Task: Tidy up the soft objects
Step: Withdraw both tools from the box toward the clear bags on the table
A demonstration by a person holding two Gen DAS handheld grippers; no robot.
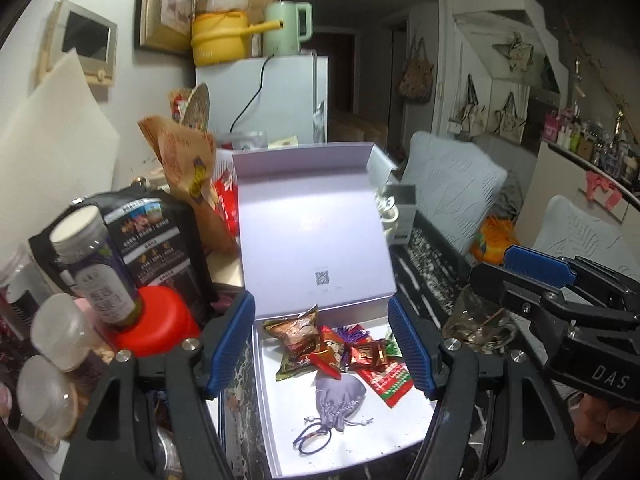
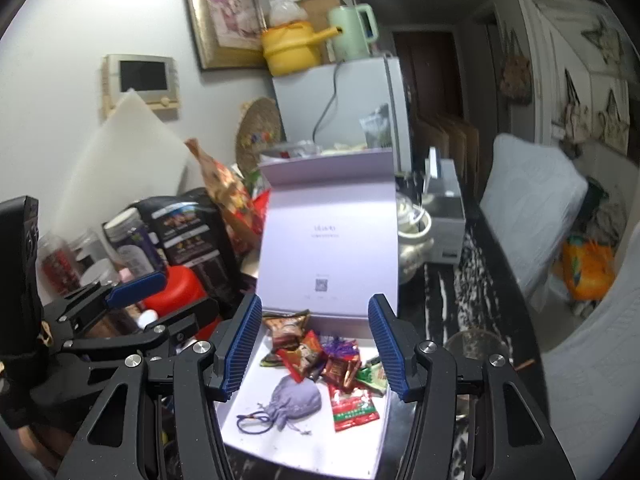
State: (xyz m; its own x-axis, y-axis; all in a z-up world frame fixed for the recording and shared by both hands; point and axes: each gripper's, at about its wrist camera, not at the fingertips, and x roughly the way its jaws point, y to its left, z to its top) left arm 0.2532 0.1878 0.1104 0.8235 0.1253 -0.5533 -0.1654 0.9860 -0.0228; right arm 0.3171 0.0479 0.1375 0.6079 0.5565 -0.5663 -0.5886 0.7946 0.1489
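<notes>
An open lavender box (image 1: 404,434) (image 2: 248,436) stands with its lid (image 1: 308,232) (image 2: 332,236) upright. Inside lie a grey drawstring pouch (image 1: 340,398) (image 2: 294,402) with a purple cord (image 1: 314,438) (image 2: 254,420) and several snack packets (image 1: 332,348) (image 2: 320,356). My left gripper (image 1: 322,354) is open and empty just above the box, with the packets between its fingers. My right gripper (image 2: 314,350) is open and empty over the same box. The right gripper shows in the left wrist view (image 1: 536,268); the left gripper shows in the right wrist view (image 2: 136,284).
Left of the box stand a red container (image 1: 156,322) (image 2: 178,292), a black pouch (image 1: 160,236) (image 2: 188,232), bottles and jars (image 1: 96,264). A glass cup (image 1: 478,324) (image 2: 478,346) sits right of the box. A teapot (image 2: 414,236), a fridge (image 1: 264,100) and sofa cushions (image 1: 452,184) lie behind.
</notes>
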